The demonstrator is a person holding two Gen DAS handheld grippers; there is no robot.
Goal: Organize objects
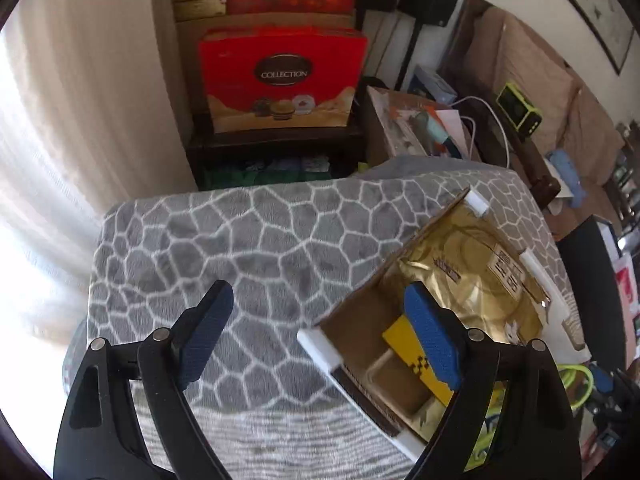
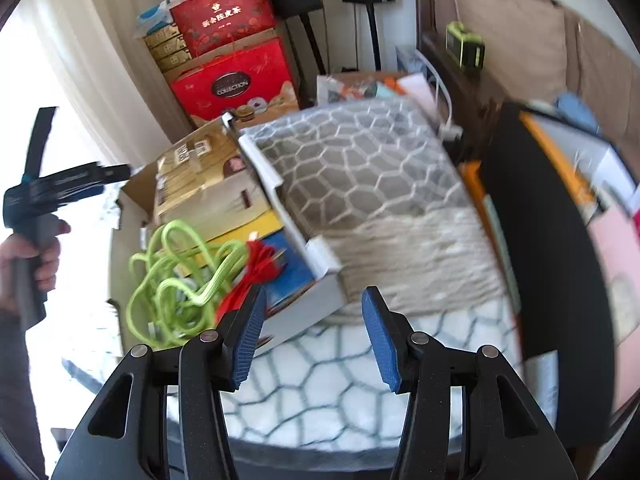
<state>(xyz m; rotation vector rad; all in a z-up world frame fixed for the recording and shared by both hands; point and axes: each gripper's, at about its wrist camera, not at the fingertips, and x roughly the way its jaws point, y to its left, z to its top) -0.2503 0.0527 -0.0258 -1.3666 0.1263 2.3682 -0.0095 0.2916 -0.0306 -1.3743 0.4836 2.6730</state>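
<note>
left gripper (image 1: 320, 332) jaws wide apart, empty | right gripper (image 2: 314, 332) jaws apart, empty | cardboard box (image 1: 404, 276) on grey blanket (image 1: 248, 232) | green cord (image 2: 172, 276) in box

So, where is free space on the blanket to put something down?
Free: the grey blanket left of the cardboard box, and its patch right of the box in the right wrist view. Crowded: inside the box, with green cord and gold packets.

Fuzzy matt blanket (image 1: 256, 240), cardboard box (image 1: 352, 320) holding glossy gold foil pouch (image 1: 468, 280)
</note>
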